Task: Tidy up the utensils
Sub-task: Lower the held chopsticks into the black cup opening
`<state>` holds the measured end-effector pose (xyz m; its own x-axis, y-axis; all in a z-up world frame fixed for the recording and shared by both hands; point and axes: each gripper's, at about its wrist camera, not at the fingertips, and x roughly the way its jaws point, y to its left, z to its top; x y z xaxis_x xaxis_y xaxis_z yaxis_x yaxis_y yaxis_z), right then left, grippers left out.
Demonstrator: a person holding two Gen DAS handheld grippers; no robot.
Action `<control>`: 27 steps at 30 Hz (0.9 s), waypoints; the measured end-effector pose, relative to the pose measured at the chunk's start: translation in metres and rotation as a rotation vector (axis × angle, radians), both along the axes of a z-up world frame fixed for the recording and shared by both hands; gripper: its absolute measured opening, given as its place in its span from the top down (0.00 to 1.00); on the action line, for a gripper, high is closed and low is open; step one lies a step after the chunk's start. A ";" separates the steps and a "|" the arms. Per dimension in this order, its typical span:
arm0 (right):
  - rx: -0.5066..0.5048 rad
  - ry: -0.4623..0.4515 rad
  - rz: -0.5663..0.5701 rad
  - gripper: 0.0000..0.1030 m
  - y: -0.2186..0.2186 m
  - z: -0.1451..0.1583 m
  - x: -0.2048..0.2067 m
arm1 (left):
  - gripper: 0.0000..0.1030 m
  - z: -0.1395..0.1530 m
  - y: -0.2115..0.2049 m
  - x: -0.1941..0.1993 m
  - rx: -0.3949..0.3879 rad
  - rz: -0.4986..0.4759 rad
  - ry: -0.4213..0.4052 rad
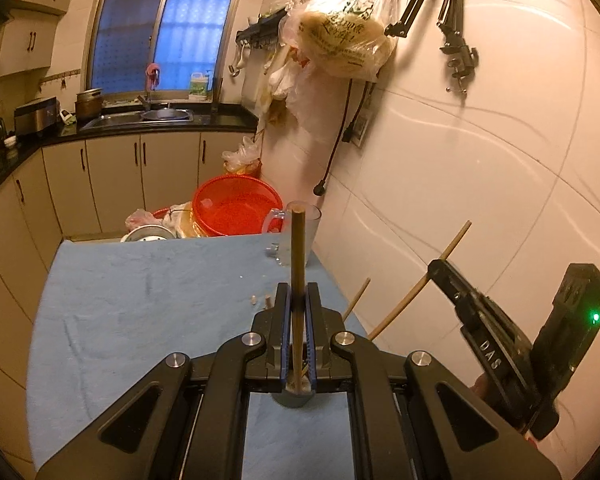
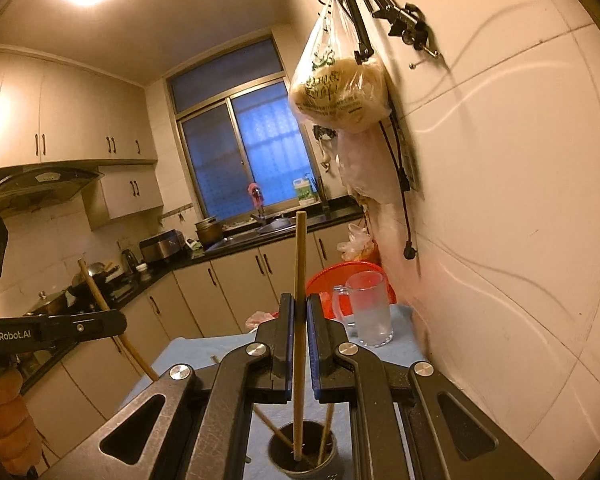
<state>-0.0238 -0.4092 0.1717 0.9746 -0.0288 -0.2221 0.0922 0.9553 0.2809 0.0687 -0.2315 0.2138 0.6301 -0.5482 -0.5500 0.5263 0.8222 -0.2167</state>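
Wall: pale tiles running down the right of both views, and the tabletop butts right up against it.
Tabletop: blue cloth over the top, a few small crumbs lying near the middle.
Basin: red, sitting past the tabletop's far edge, tilted our way.
Bag: clear plastic, hanging off the wall rail high above the far corner.
Left tool: clenched tight on a chopstick, blue pads pressed to both sides of it.
Right tool: clenched too, gripping its own chopstick; in the left view it sits off to the right with the stick slanting up towards the wall.
Mug: clear glass with a handle, upright at the far right corner of the tabletop, close by the wall.
Holder: dark round cup on the cloth, right under the right tool, with at least two more sticks leaning inside.
Left chopstick: upright between the pads, top end level with the mug's rim in this view, lower end down by a dark cup.
Right chopstick: nearly upright in the grip, lower end reaching into the holder's mouth.
Loose stick: poking up just beyond the left tool's right side; cannot tell what it rests in.
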 end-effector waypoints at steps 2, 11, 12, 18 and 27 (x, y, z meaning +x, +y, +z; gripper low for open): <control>-0.003 0.013 -0.001 0.93 -0.002 -0.006 0.007 | 0.94 -0.008 -0.009 0.007 0.008 0.001 0.012; 0.024 0.109 0.015 0.93 -0.013 -0.043 0.040 | 0.94 -0.056 -0.032 0.037 0.058 0.005 0.105; 0.030 0.121 0.019 0.93 -0.013 -0.047 0.043 | 0.94 -0.060 -0.033 0.037 0.062 0.001 0.110; 0.053 0.183 0.038 0.93 -0.017 -0.069 0.054 | 0.94 -0.086 -0.034 0.040 0.096 -0.002 0.149; 0.083 0.231 0.061 0.91 -0.017 -0.084 0.059 | 0.93 -0.096 -0.029 0.047 0.100 0.025 0.177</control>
<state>0.0350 -0.4265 0.0879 0.8969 0.0567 -0.4385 0.1057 0.9355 0.3372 0.1158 -0.2604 0.1183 0.5312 -0.4712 -0.7042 0.4666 0.8564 -0.2211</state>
